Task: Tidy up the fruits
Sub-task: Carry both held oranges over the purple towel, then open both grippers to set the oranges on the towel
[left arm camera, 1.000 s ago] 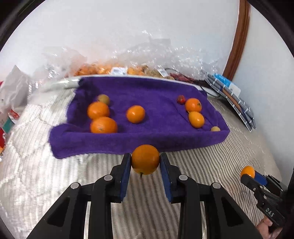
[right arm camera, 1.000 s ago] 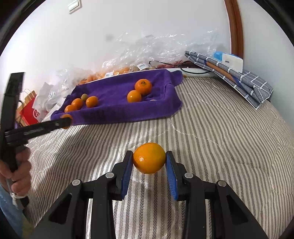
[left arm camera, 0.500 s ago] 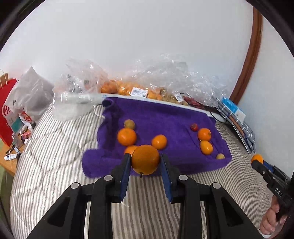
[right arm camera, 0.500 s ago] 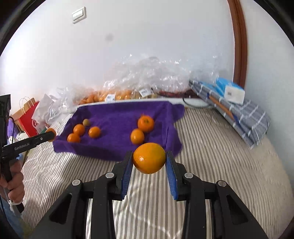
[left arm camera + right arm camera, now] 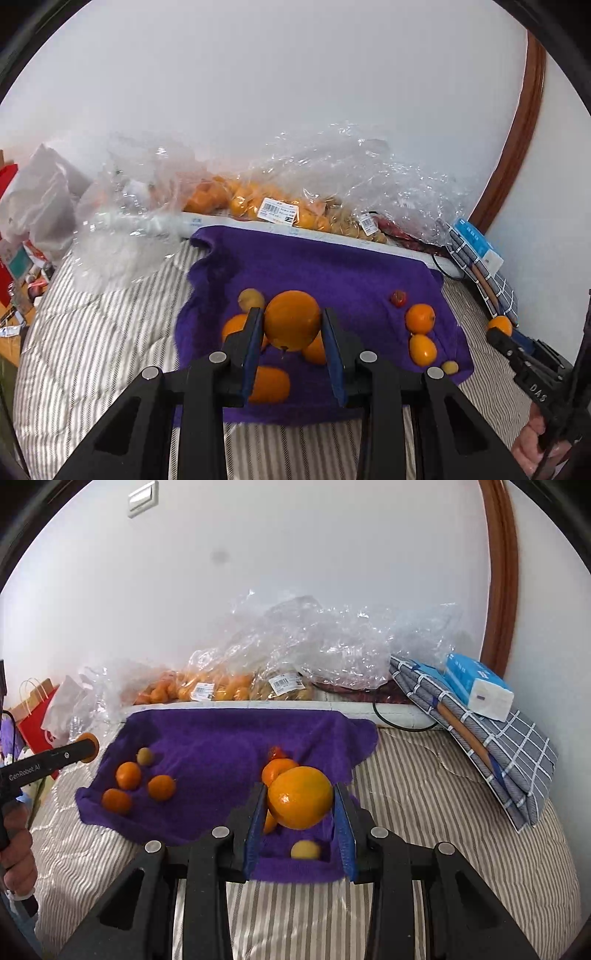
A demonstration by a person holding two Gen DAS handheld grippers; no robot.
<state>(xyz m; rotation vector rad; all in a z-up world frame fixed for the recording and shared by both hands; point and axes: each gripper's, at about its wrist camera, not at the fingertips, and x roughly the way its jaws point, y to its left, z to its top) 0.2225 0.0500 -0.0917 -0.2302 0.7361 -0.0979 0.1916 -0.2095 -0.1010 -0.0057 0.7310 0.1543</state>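
A purple towel [image 5: 332,269] lies on the striped bed with several oranges and small fruits on it. My left gripper [image 5: 291,334] is shut on an orange [image 5: 291,319], held in the air over the towel's near left part. In the right wrist view my right gripper [image 5: 300,805] is shut on another orange [image 5: 300,797], above the towel's [image 5: 221,746] near right corner, where a small yellow fruit [image 5: 305,850] lies. Three oranges [image 5: 128,775] and a greenish fruit [image 5: 144,756] lie at the towel's left. A tangerine [image 5: 420,317], an oval orange fruit [image 5: 423,349] and a small red fruit [image 5: 399,298] lie at its right.
Clear plastic bags [image 5: 280,206] with more oranges are piled along the wall behind the towel. A folded checked cloth [image 5: 509,746] with a blue-white packet [image 5: 476,690] lies at the right. A red paper bag [image 5: 35,716] stands at the left. A hand [image 5: 16,853] grips the other gripper's handle.
Both grippers have risen and moved toward the towel, each carrying its orange. The oranges now hang over the towel's near edge instead of over bare striped bedding.
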